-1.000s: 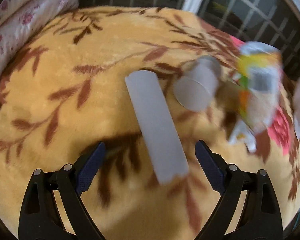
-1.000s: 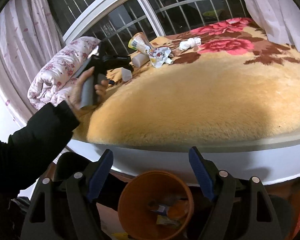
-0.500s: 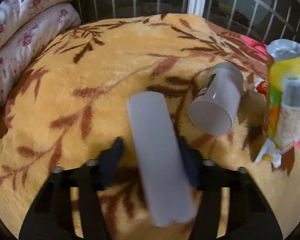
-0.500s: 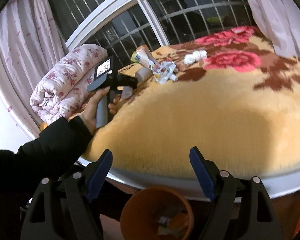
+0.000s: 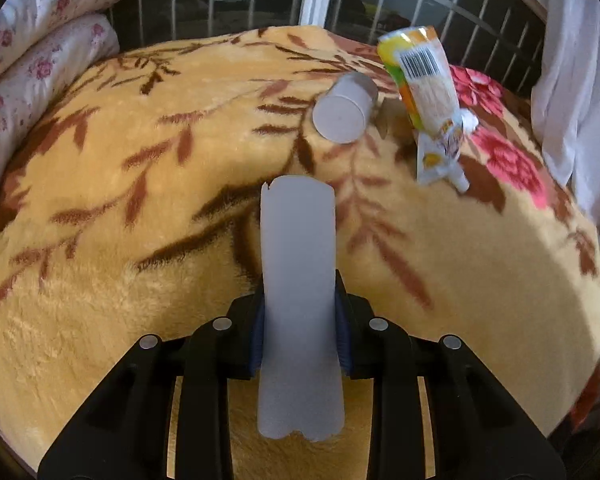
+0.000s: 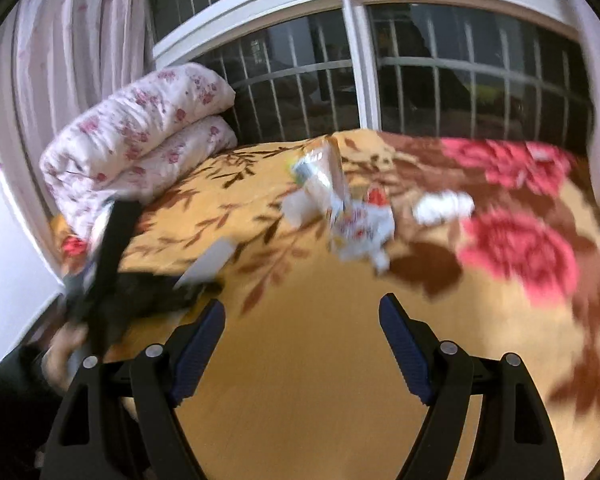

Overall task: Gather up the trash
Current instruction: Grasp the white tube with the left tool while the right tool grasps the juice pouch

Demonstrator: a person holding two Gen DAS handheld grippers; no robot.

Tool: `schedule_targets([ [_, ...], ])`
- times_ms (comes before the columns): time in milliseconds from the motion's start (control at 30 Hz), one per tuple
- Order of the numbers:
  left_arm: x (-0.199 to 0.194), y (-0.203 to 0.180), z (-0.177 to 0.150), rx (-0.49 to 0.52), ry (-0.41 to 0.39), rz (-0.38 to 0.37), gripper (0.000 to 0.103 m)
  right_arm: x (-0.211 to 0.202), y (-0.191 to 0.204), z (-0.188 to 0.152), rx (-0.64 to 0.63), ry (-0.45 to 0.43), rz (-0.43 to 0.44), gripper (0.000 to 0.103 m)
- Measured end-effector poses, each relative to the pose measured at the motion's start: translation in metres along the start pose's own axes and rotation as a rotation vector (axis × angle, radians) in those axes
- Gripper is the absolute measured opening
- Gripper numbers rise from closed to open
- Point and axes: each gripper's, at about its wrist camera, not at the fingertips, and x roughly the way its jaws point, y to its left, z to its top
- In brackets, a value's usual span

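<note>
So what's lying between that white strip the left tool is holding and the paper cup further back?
Nothing but bare blanket, going by the left wrist view: the strip in the left tool ends short of the cup.

Both wrist cams low over blanket, facing window

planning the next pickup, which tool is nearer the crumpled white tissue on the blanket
Right. The right tool hangs open over the blanket with the crumpled white tissue ahead and to its right. The left tool, clamped on a flat white strip, sits further left.
</note>
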Motion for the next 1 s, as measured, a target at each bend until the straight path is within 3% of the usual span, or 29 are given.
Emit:
schedule_targets([
  [200,0.013,0.010,0.002,-0.060,-0.023,-0.029,0.029,0.087,-0.008,0.052,-0.066,0.051,-0.088,0.078],
  [467,0.014,0.003,-0.001,-0.014,-0.046,0.015,0.032,0.170,-0.004,0.071,-0.147,0.119,-0.201,0.078],
  [533,0.014,0.005,-0.001,-0.016,-0.046,0.009,0.032,0.182,-0.004,0.073,-0.164,0.138,-0.251,0.066],
  [567,0.014,0.005,-0.001,-0.016,-0.047,0.008,0.032,0.189,-0.007,0.074,-0.162,0.156,-0.278,0.049],
  [700,0.014,0.005,-0.002,-0.011,-0.053,0.006,0.032,0.170,-0.024,0.079,-0.055,0.116,-0.256,0.032],
  [1000,0.008,0.004,-0.007,-0.011,-0.086,-0.006,0.028,0.053,-0.046,0.059,0.192,-0.008,-0.069,0.032],
])
